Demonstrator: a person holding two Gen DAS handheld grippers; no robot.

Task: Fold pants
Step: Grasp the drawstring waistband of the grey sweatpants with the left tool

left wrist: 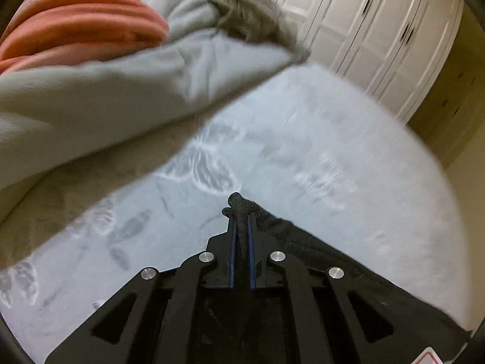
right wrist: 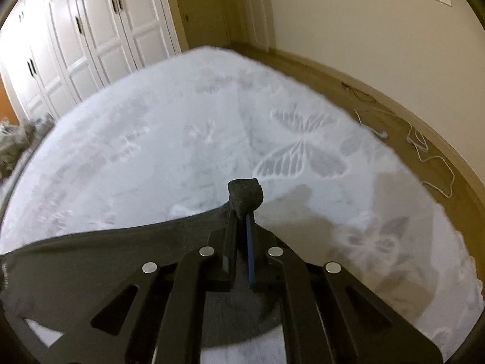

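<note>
Dark charcoal pants [left wrist: 303, 239] hang between my two grippers above a pale bed cover with butterfly prints [left wrist: 303, 139]. My left gripper [left wrist: 242, 217] is shut on one corner of the pants, and the cloth trails off to the right. In the right wrist view my right gripper [right wrist: 242, 212] is shut on another bunched corner of the pants [right wrist: 245, 195], and the cloth [right wrist: 106, 251] stretches away to the left.
A grey blanket [left wrist: 121, 91] with a fur-trimmed edge and an orange quilt [left wrist: 81, 18] lie at the left of the bed. White wardrobe doors [right wrist: 75, 39] stand beyond. A wooden floor with a white cord [right wrist: 424, 148] runs along the wall at the right.
</note>
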